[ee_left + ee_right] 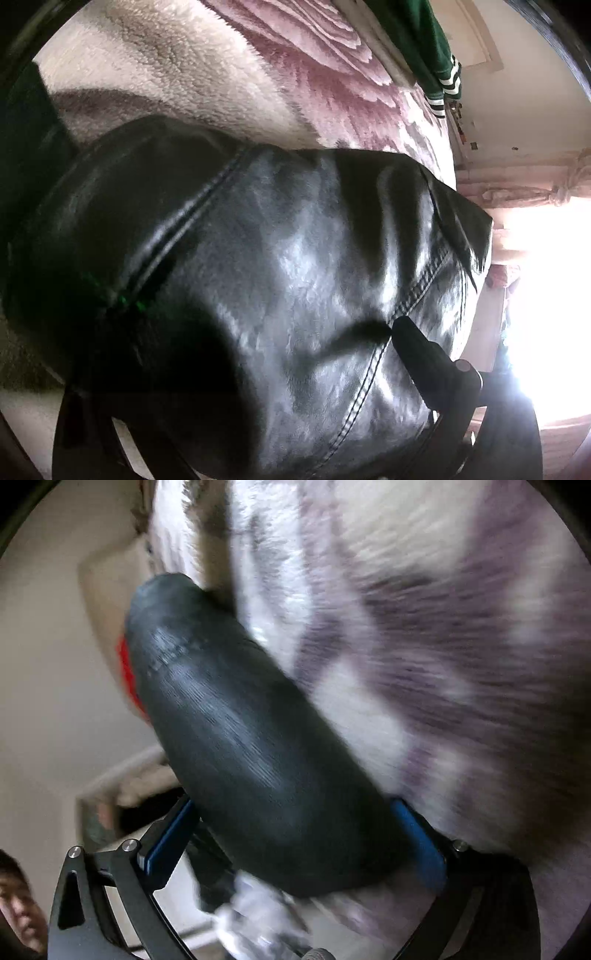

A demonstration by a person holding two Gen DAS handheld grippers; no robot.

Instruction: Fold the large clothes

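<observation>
Leather jacket [280, 280] hiding left gripper [258, 369]

A home bedroom: a plush fleece blanket [229, 74] with a big pink rose pattern covers the bed, a green striped-cuff garment [424, 48] lies on it, beside cream walls [44, 664].

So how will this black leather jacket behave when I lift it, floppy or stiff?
Probably floppy but with some body: the black leather jacket shows soft rounded creases instead of sharp folds. Its glossy sheen suggests it may slide between the fingers. The thick stitched seams hint that it is heavy for its size. The fleece blanket beneath may drag on it.
</observation>
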